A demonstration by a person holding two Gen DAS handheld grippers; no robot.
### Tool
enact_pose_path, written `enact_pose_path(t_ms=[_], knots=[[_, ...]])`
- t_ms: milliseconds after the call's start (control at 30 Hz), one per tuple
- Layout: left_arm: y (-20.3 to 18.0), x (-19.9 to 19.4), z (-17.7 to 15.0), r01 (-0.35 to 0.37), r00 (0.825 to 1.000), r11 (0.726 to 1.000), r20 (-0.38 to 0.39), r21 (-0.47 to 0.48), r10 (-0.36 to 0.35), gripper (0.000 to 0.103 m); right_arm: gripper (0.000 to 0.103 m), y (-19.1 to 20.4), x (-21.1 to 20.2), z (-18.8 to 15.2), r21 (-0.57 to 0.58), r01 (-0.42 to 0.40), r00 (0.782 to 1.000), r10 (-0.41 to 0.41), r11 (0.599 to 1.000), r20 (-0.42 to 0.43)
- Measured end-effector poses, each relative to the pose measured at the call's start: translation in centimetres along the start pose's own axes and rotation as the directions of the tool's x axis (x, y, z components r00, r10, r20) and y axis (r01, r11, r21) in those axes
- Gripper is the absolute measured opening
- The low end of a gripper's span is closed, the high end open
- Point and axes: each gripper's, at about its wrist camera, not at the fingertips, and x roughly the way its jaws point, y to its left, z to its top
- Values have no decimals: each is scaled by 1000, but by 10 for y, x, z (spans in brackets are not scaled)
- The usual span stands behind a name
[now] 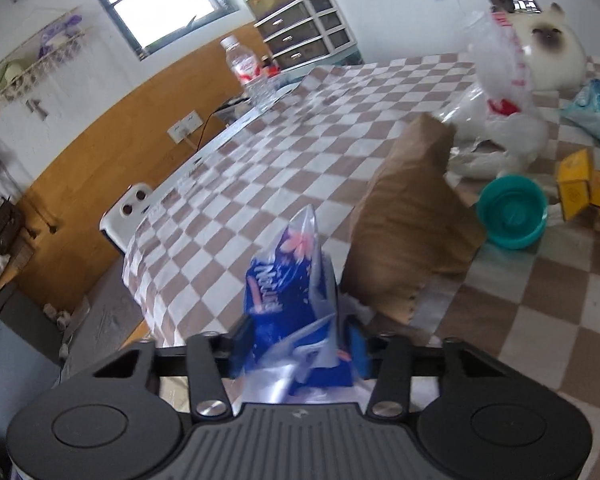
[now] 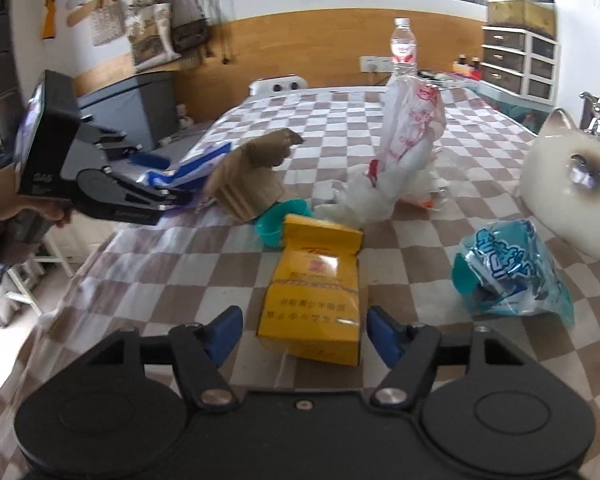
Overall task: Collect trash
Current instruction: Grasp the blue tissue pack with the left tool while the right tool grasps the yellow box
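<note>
Now the left gripper [image 1: 300,344] pinches a crinkly blue-and-clear plastic wrapper [image 1: 288,296] tight, just beside the brown paper bag [image 1: 412,216] on the checkered table [image 1: 236,168]. Across the bag, the right gripper [image 2: 302,336] has its fingers apart around a yellow cardboard box [image 2: 316,292], not squeezing it yet. I think this is the picking-up step; next the right fingers need to squeeze the box.

The left tongs [image 1: 300,344] pinch a blue and clear plastic wrapper [image 1: 288,292], which stands up between the blue pads. Just beyond it a brown paper bag [image 1: 412,216] stands on the checkered desk [image 1: 260,160]. To the right lie a teal bowl [image 1: 512,212], a yellow box [image 1: 580,184] and a white plastic bag [image 1: 500,92]. A water bottle [image 1: 246,68] stands at the far edge.
</note>
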Motion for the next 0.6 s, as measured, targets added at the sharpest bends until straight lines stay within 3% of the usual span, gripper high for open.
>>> enact_pose_path(t_ms=[133, 167, 200, 433, 500, 600], knots=[[9, -5, -9, -6, 1000, 997, 26, -79, 8, 31, 70, -4, 13, 7, 117, 41, 999, -40, 992, -17], [11, -8, -12, -3, 999, 994, 34, -107, 6, 24, 70, -3, 16, 7, 127, 46, 999, -44, 991, -18], [14, -11, -15, 2, 999, 990, 41, -138, 4, 19, 70, -2, 18, 8, 130, 50, 999, -48, 990, -19], [21, -34, -38, 36, 998, 957, 58, -286, -20, 11, 63, 12, 29, 7, 73, 100, 994, -96, 992, -46], [23, -43, -45, 49, 997, 942, 68, -331, -28, 2, 62, 14, 25, 5, 74, 95, 995, -92, 993, -46], [24, -58, -55, 62, 996, 927, 89, -371, -31, 2, 62, 18, 16, 1, 88, 97, 995, -95, 991, -30]])
